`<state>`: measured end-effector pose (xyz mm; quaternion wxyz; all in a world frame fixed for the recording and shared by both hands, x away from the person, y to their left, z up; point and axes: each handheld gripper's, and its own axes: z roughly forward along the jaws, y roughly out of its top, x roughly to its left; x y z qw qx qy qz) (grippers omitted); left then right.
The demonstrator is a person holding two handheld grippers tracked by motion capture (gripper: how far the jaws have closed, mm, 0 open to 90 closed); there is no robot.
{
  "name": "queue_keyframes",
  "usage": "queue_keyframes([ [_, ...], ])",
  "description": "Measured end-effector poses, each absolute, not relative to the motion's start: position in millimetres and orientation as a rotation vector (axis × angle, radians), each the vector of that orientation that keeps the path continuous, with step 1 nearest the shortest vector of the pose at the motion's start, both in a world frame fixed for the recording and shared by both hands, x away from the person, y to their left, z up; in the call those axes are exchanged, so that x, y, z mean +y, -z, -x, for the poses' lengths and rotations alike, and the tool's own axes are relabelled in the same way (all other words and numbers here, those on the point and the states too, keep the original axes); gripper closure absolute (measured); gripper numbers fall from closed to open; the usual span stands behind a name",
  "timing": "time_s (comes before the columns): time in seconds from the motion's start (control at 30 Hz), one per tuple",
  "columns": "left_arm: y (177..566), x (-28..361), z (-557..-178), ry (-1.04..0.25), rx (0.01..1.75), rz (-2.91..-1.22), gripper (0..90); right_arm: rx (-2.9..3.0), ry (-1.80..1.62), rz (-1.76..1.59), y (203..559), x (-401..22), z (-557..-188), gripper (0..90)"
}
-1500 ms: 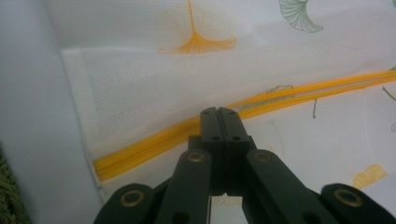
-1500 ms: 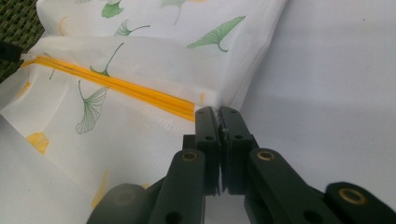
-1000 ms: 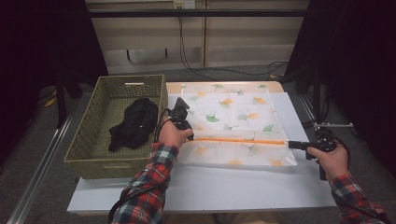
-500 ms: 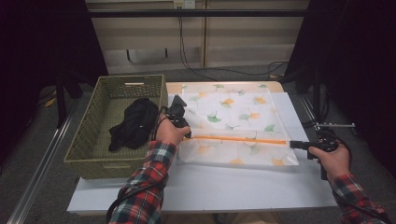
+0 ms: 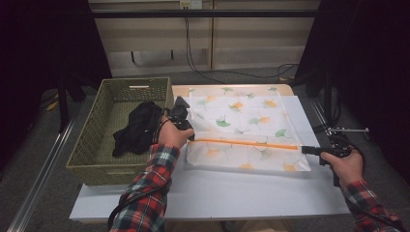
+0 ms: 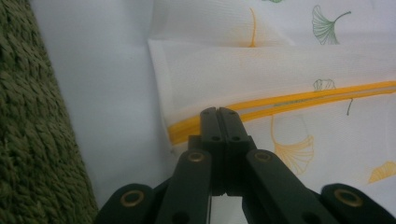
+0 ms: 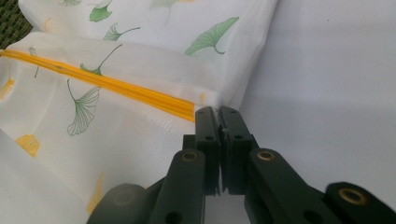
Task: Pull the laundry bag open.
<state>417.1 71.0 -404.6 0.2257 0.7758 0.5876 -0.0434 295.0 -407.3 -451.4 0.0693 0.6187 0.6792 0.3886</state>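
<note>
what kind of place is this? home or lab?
Most likely a lab or recording studio, not a home: black curtains flank a white table, loose cables run along the floor, and a metal rail lies beside the table.

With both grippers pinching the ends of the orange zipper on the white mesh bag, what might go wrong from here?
1. The left gripper and right gripper hold only the tips of the orange zipper; a pull apart may make one end slip out.
2. The thin white leaf-printed mesh bag might stretch or tear at the fingers.
3. The left hand is close to the green woven basket and may bump it.
</note>
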Motion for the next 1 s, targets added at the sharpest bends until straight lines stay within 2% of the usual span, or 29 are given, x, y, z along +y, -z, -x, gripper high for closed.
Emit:
queue_keyframes([
  [1.0, 396.8, 82.7, -418.6, 0.117, 1.647, -2.098, 90.0, 2.037, -1.150, -1.870, 452.9, -411.9, -295.7, 87.5],
])
